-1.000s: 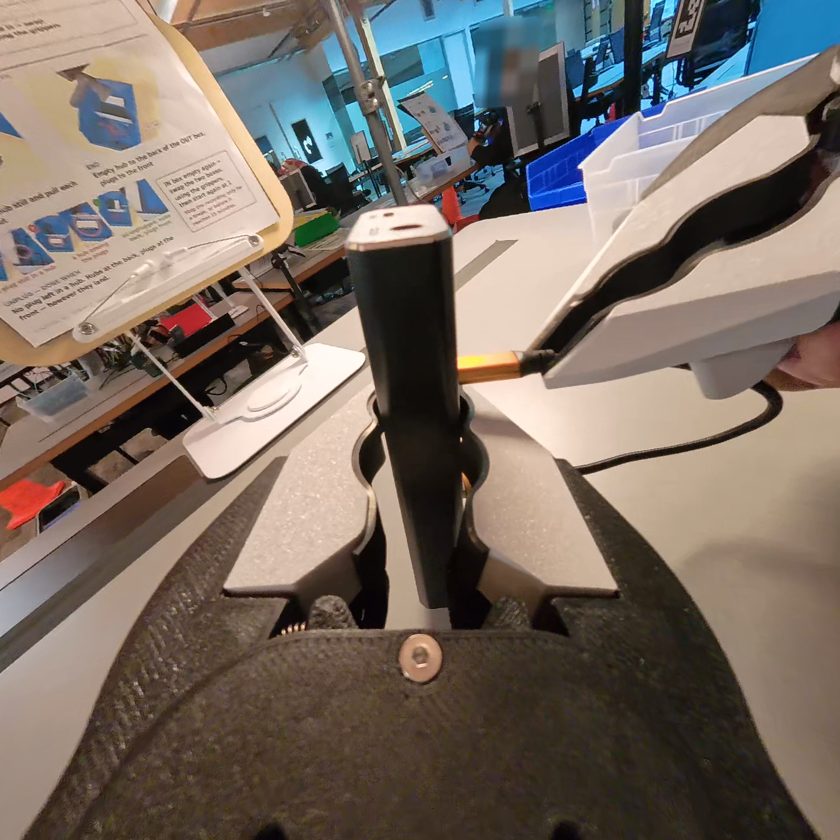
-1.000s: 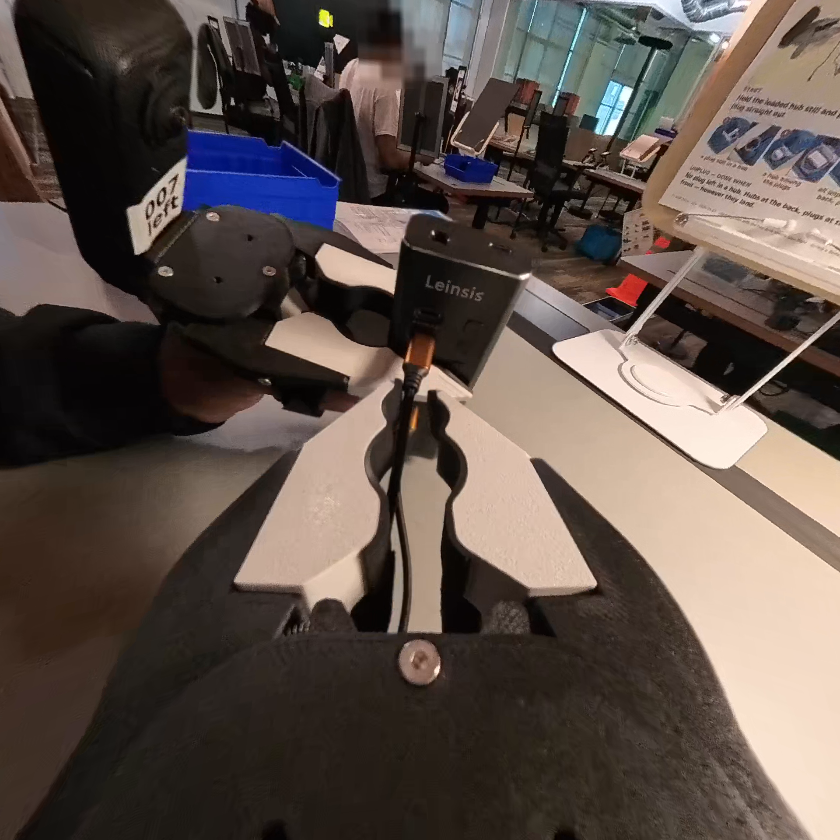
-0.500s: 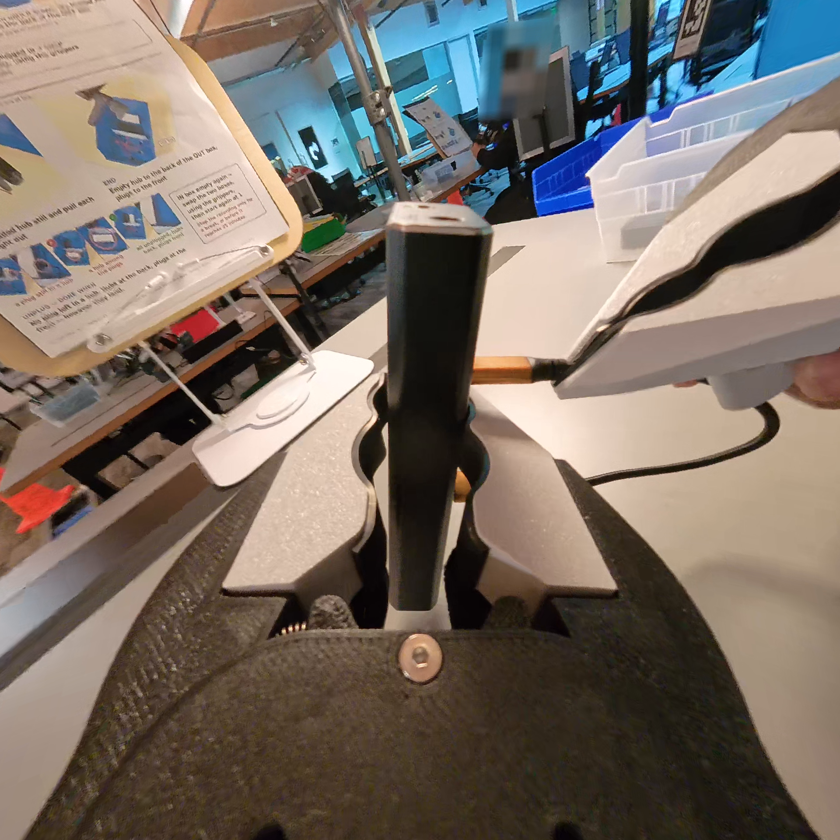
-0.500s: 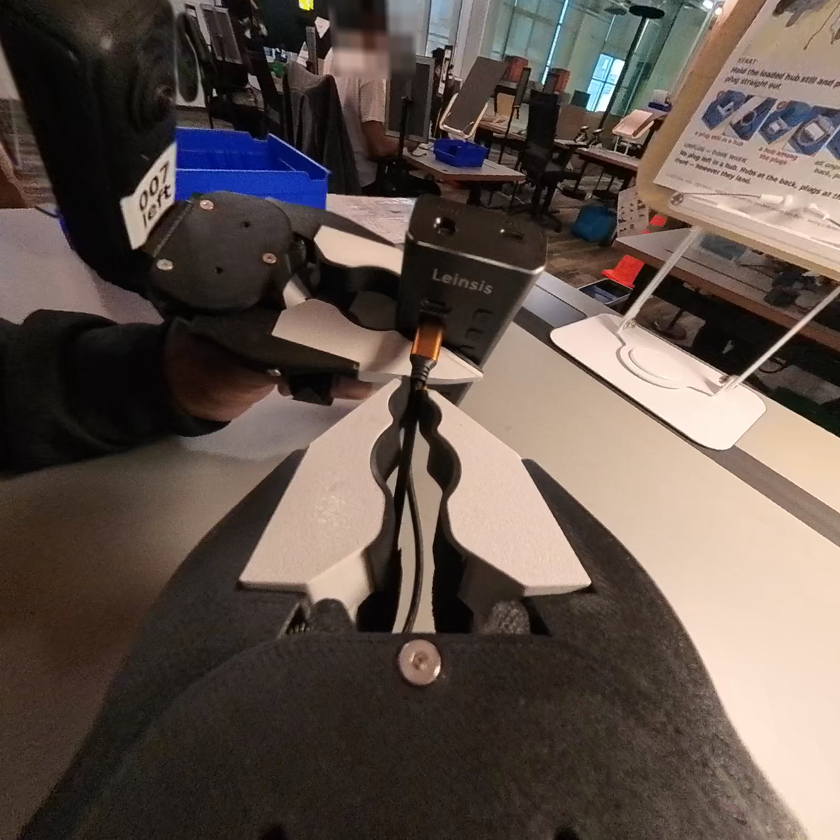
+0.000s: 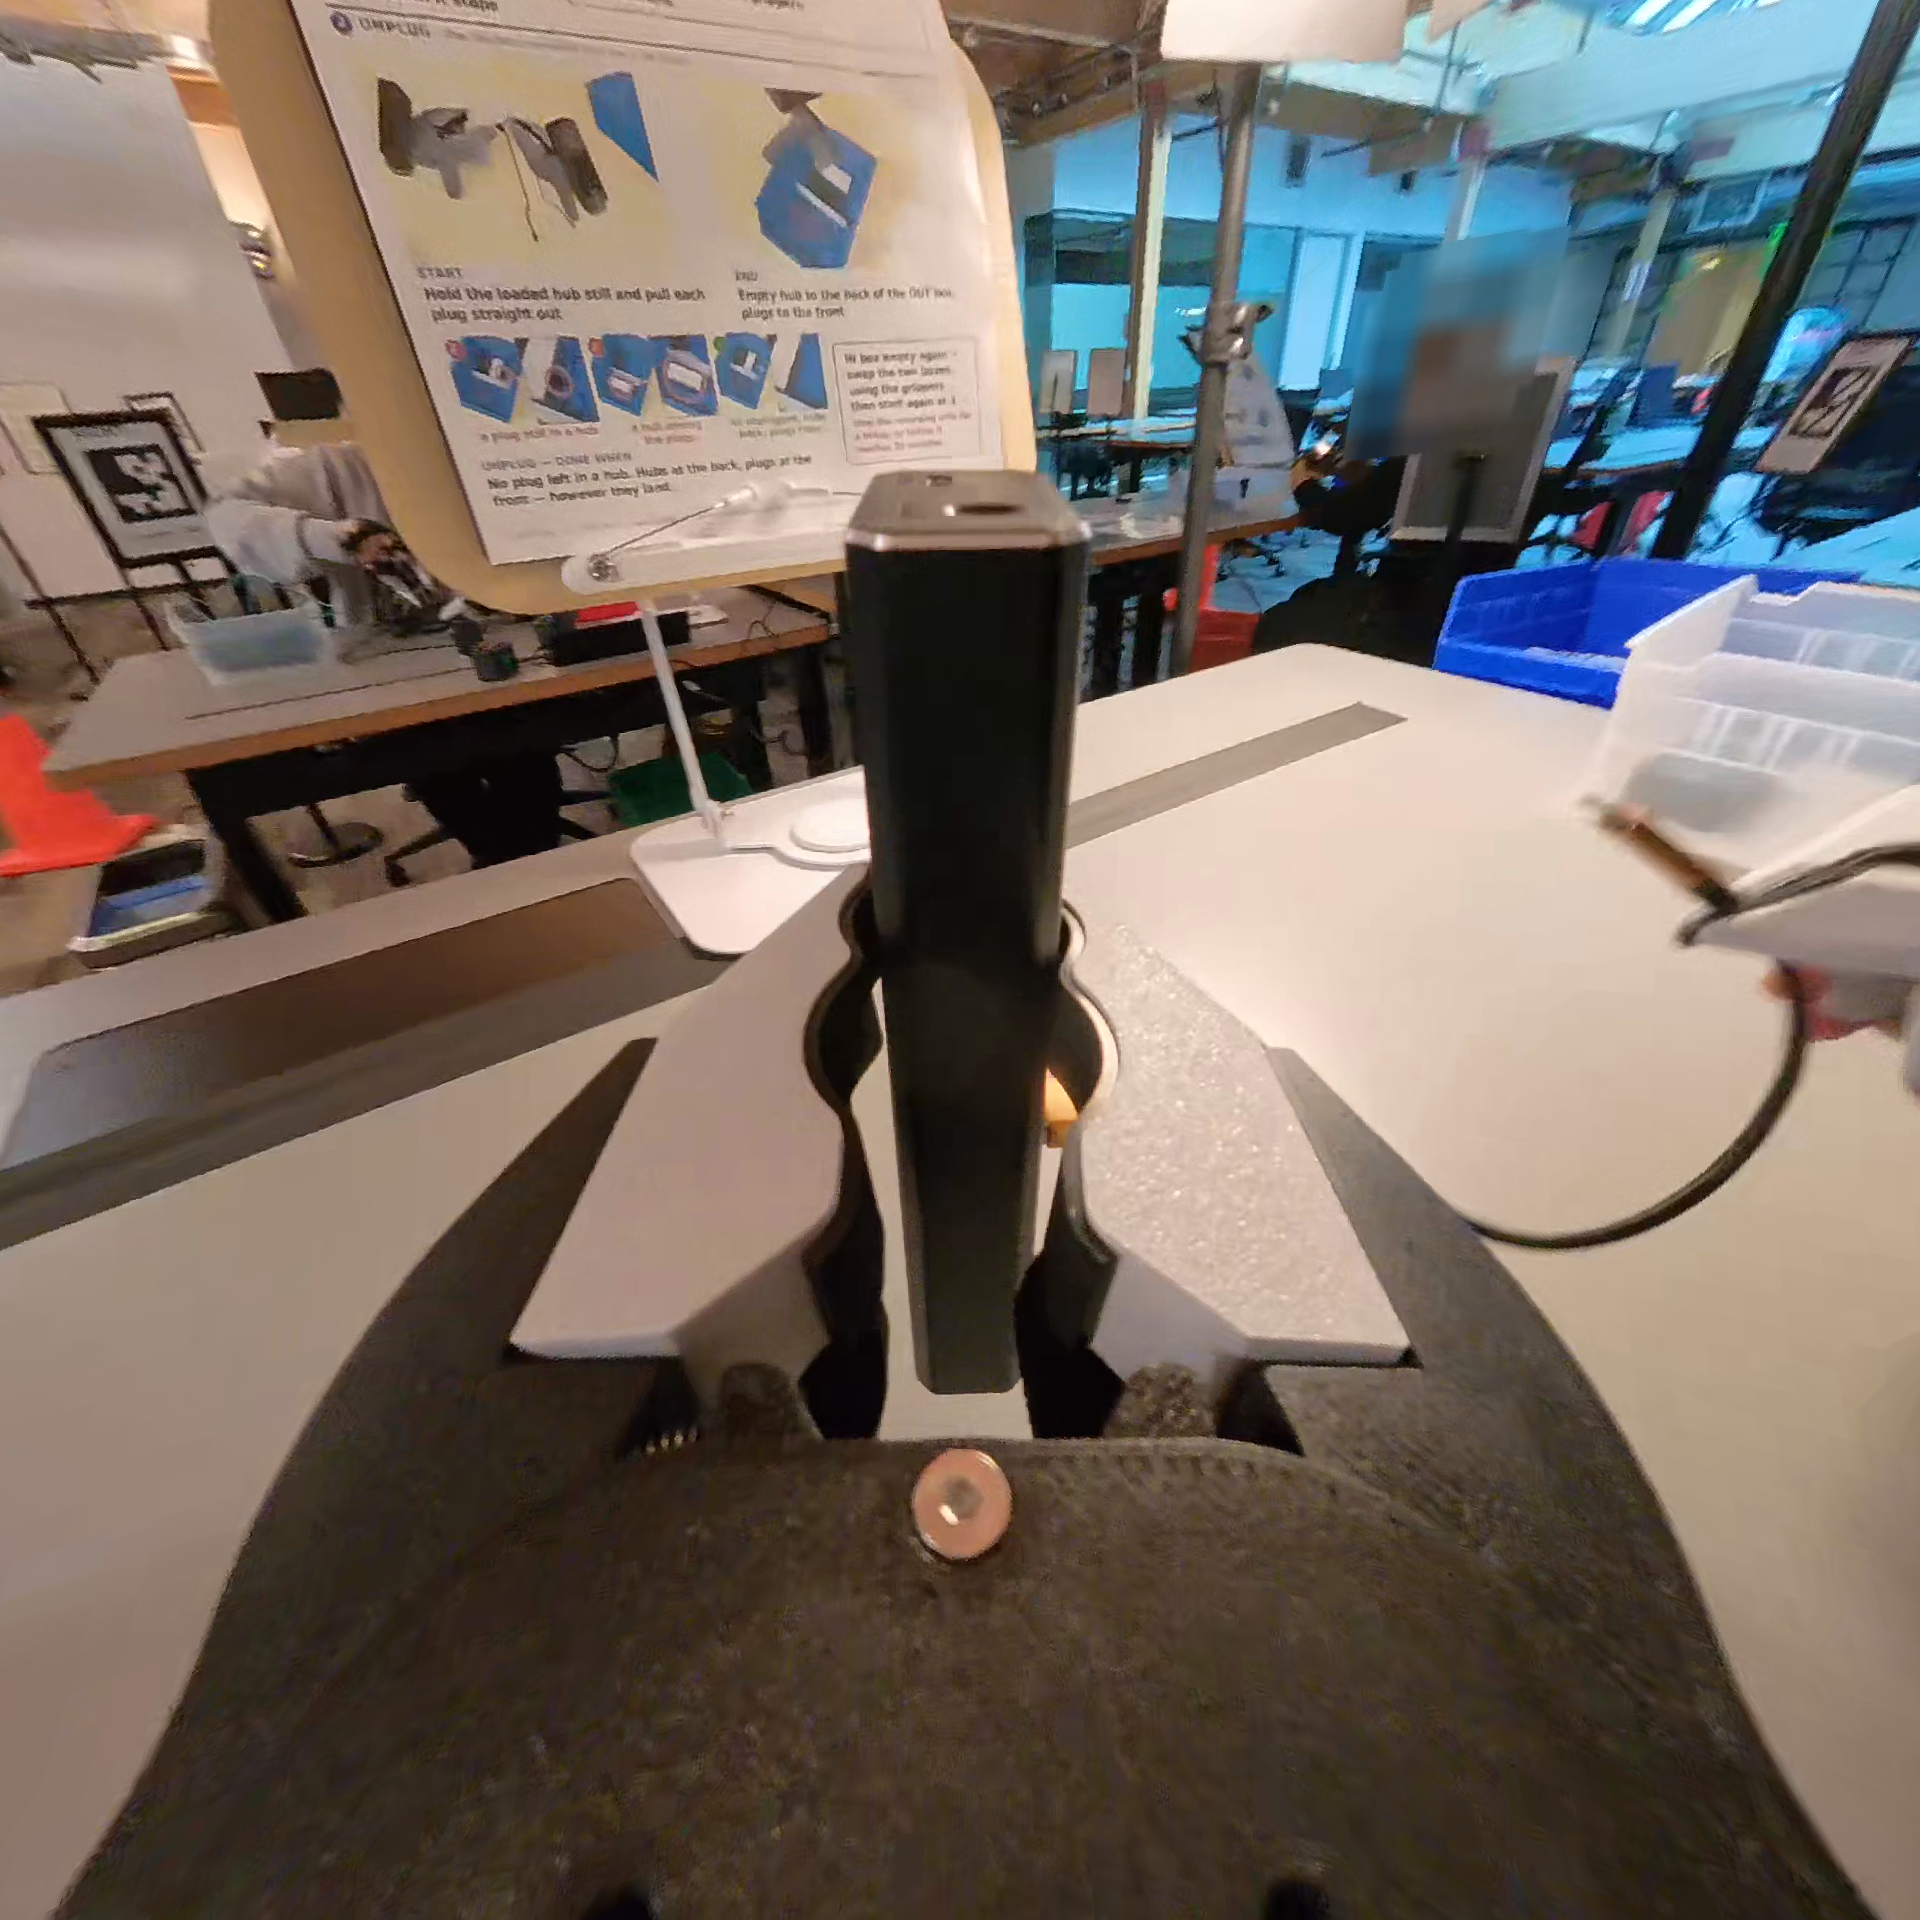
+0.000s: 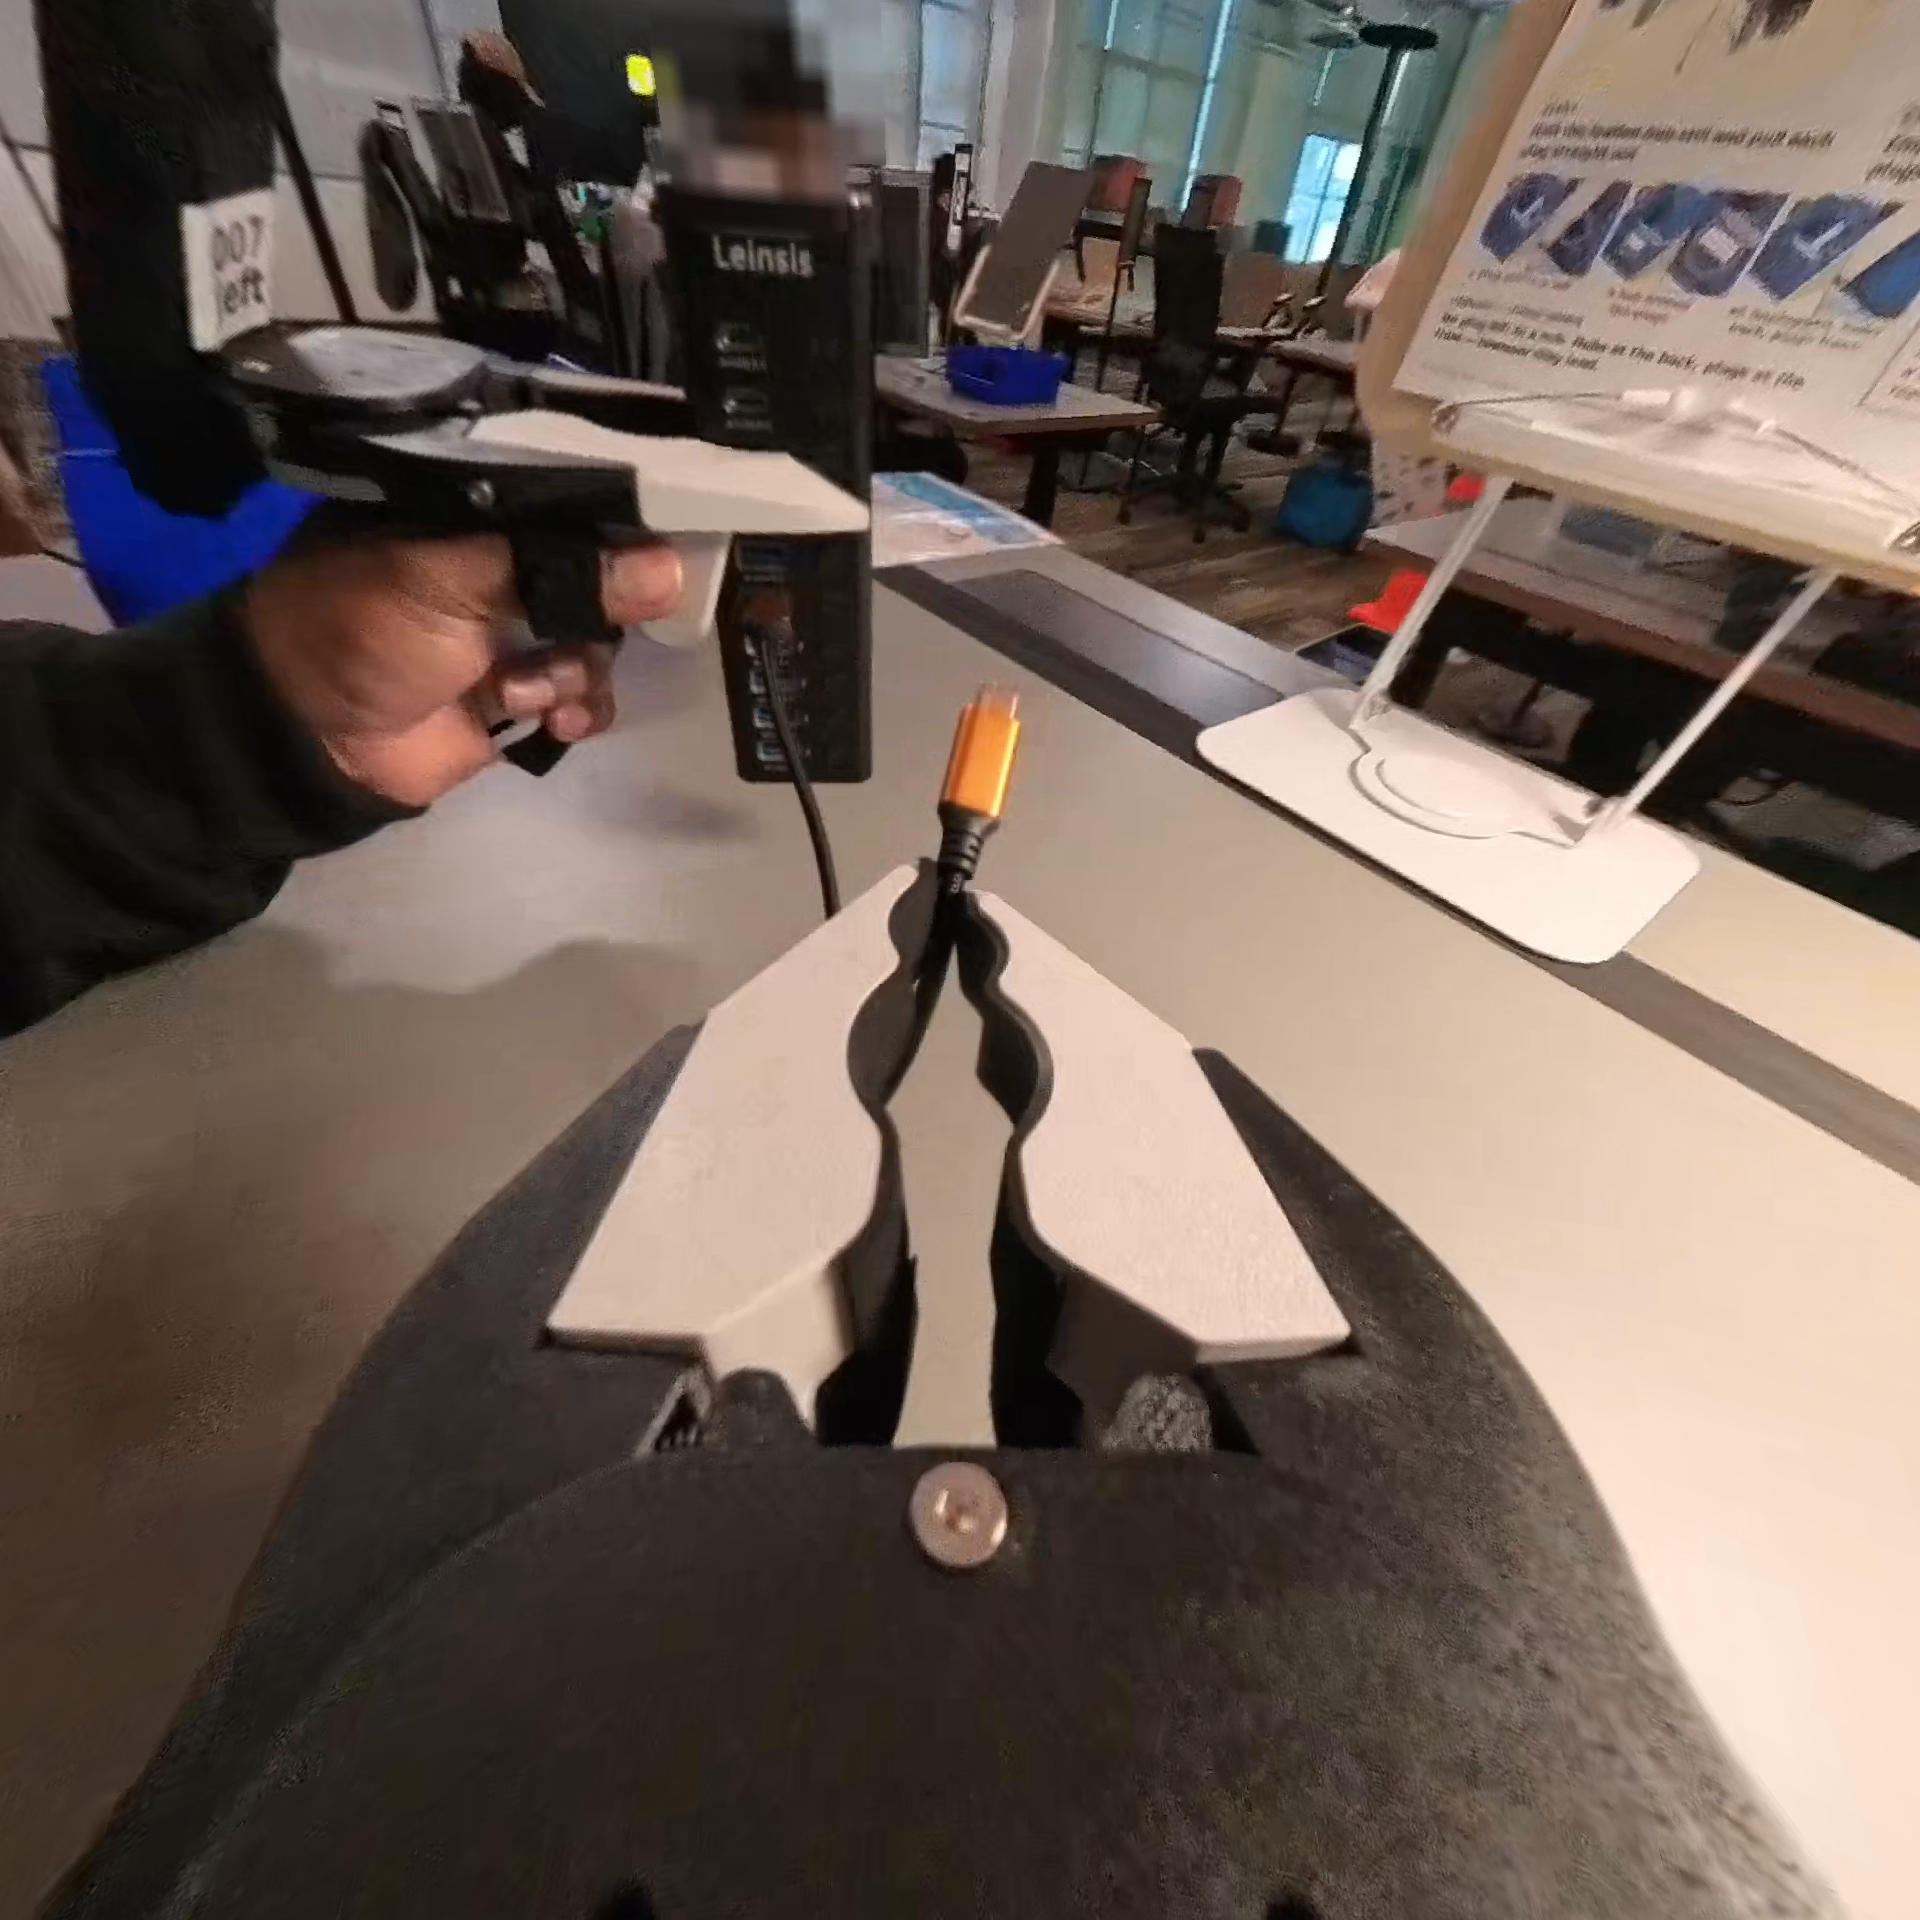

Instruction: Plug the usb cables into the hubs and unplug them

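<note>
Desks, chairs and blue bins fill the workshop behind a pale grey surface (image 5: 1403, 935), where an instruction sheet (image 5: 665, 291) leans on a white stand (image 6: 1455, 810). The left gripper (image 5: 961, 987) is held level, jaws clamped on a black hub (image 5: 961, 831) that stands upright between them, its lower end just above the surface. From the right wrist view a hand (image 6: 436, 665) in a dark sleeve grips the handle under that gripper, fingers curled on the trigger. A thin black cable (image 6: 805, 790) hangs from a low port on the hub and drops behind the right gripper's fingers.

The right gripper (image 6: 951, 894) points toward the hub, jaws nearly closed and pinching a second black cable just behind its orange plug (image 6: 982, 758). The plug sticks up and forward, clear of the hub and near its lower ports. In the left wrist view only the tips of the right gripper show at the frame edge, blurred, with the plug aimed away from the hub. Where either cable ends cannot be seen. A clear bin (image 5: 1787, 707) sits at the far right, partly cut off.
</note>
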Tool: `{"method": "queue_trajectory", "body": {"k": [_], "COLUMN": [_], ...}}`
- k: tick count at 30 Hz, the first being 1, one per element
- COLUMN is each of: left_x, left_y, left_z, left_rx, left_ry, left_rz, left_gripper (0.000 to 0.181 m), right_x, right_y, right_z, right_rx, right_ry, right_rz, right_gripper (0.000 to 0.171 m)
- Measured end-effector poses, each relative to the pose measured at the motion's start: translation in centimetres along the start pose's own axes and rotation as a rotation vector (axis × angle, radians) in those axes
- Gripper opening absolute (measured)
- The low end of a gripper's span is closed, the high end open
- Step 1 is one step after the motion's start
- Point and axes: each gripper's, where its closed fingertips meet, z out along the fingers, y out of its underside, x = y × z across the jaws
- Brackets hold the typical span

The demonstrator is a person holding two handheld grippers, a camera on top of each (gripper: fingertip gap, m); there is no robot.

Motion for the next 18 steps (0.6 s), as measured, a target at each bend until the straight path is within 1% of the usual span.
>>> {"method": "queue_trajectory", "body": {"k": [1,4,7,11,14,18], "left_x": [0.3,2.1,3.4,4.1,4.1,3.9], "left_y": [-0.1,0.3,1.2,2.0,2.1,2.2], "left_z": [0.1,0.6,1.2,1.6,1.7,1.7], "left_rx": [0.008,0.009,-0.002,-0.019,-0.024,-0.036], "left_ry": [0.019,0.073,0.119,0.139,0.134,0.122], "left_rz": [-0.013,0.026,0.053,0.079,0.093,0.102], "left_gripper": [0.029,0.028,0.029,0.029,0.029,0.029], "right_x": [0.1,-1.1,-1.6,-0.4,1.2,4.4], "right_y": [0.7,2.3,2.3,1.2,0.5,-0.3], "right_z": [0.2,0.9,0.8,0.2,-0.5,-1.8], "right_rx": [-0.023,-0.069,-0.059,-0.02,-0.005,0.011], "right_ry": [-0.026,-0.116,-0.146,-0.093,-0.033,0.073], "right_rz": [0.028,0.066,0.058,0.034,0.023,0.006], "right_gripper": [0.003,0.004,0.007,0.025,0.031,0.032]}}
